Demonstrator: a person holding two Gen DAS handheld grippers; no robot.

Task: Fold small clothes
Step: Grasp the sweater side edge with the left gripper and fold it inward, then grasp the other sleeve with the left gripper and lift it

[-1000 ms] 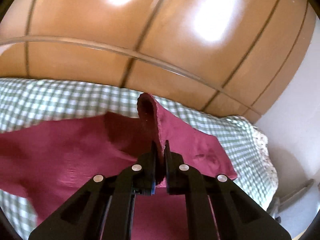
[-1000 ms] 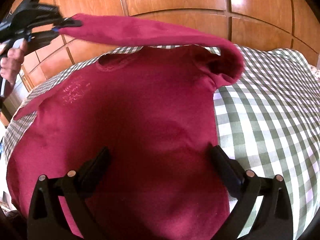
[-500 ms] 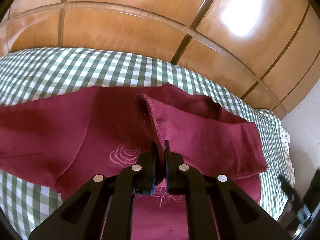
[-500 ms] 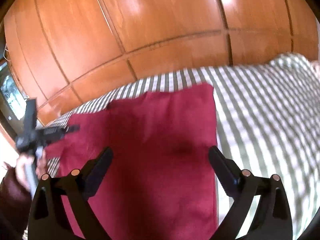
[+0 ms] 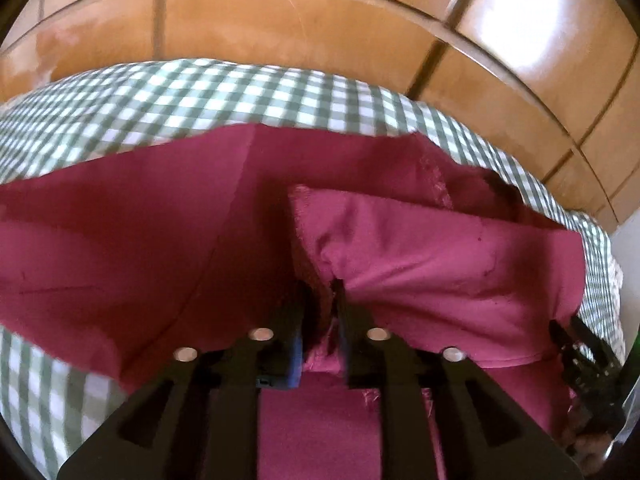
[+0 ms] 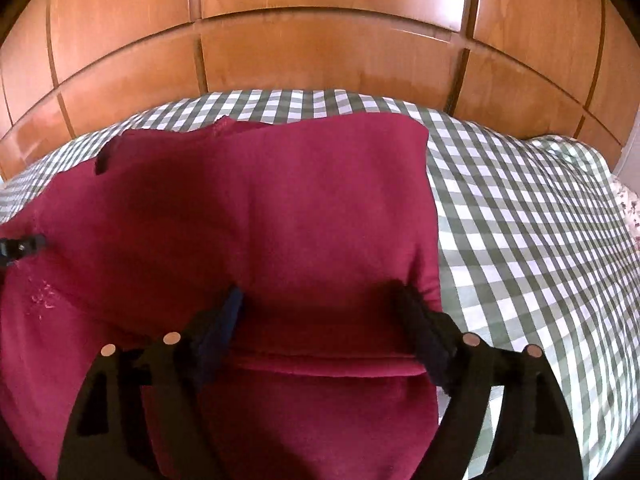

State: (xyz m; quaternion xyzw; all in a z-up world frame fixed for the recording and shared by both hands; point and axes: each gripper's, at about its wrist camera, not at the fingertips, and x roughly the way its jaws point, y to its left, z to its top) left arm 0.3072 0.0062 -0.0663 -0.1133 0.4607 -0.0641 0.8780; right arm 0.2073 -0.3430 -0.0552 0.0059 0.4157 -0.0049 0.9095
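Observation:
A dark red long-sleeved garment (image 6: 256,216) lies on a green and white checked bed cover (image 6: 520,224). My left gripper (image 5: 322,292) is shut on the cuff of its sleeve (image 5: 440,256), which is drawn across the garment's body (image 5: 120,240). My right gripper (image 6: 320,296) is open, its fingers low on either side of the folded sleeve near the garment's right edge. The right gripper also shows at the lower right of the left wrist view (image 5: 580,352), and the left gripper's tip at the left edge of the right wrist view (image 6: 20,246).
A wooden panelled wardrobe (image 6: 320,52) stands close behind the bed. The bed's right edge with a flowered sheet (image 6: 628,204) is at the far right. A white wall (image 5: 628,248) is at the right in the left wrist view.
My left gripper has carried the sleeve down and across onto the garment. My right gripper has come down over the garment's right side, its jaws a little less wide.

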